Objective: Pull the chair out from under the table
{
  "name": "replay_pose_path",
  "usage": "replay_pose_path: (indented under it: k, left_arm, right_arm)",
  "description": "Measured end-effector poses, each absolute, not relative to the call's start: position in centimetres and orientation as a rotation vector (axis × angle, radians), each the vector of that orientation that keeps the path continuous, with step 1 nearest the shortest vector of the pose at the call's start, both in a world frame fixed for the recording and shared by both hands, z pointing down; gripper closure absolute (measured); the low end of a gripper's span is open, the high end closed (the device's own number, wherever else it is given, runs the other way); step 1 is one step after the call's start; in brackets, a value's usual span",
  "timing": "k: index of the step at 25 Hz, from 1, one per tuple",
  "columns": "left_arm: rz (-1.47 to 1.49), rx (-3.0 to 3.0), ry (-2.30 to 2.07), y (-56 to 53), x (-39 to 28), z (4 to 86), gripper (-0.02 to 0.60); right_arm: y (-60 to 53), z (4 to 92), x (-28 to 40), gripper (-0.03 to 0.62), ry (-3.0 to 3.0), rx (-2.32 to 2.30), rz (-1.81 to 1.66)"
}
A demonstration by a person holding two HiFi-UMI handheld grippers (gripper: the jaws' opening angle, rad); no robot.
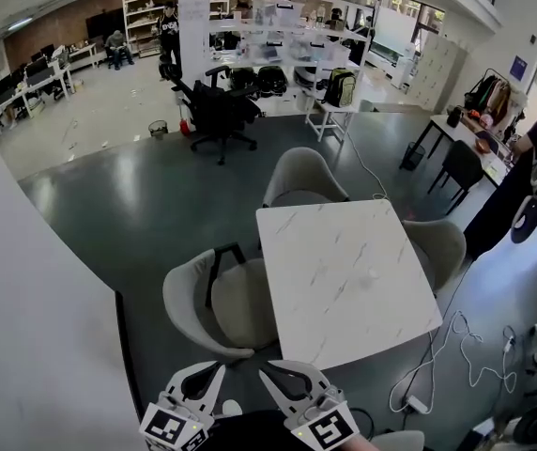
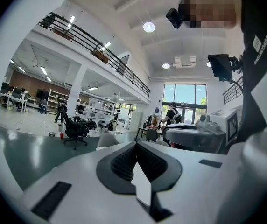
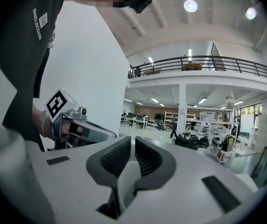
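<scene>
A white marble table (image 1: 344,280) stands in the middle of the head view. On its left side is a beige padded chair (image 1: 214,301) with a black frame, its seat against the table's edge. My left gripper (image 1: 214,371) and right gripper (image 1: 267,372) hang side by side at the bottom of that view, short of the chair and touching nothing. In the left gripper view the left gripper's (image 2: 134,146) jaws are together and empty. The right gripper's (image 3: 132,141) jaws show only a thin slit, with nothing in it.
Two more beige chairs stand at the table, one on the far side (image 1: 301,178) and one on the right (image 1: 437,247). A white wall (image 1: 34,327) runs close on the left. Cables (image 1: 456,346) lie on the floor at right. A black office chair (image 1: 217,111) stands farther back.
</scene>
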State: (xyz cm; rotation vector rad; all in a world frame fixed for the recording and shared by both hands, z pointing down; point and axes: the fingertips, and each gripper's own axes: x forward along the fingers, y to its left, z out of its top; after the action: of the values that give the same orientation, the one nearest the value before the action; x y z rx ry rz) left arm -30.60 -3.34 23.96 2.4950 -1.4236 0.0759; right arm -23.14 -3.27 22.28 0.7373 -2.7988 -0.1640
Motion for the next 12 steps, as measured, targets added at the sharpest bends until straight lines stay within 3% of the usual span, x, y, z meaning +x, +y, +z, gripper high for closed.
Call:
replay_pose_path:
  k: [12]
  left_arm:
    - [0.082, 2.500, -1.449, -4.8, -29.8, 23.3, 0.578]
  right_arm:
    - [-6.1, 20.7, -22.0, 0.560, -2.986, 0.811, 0.056]
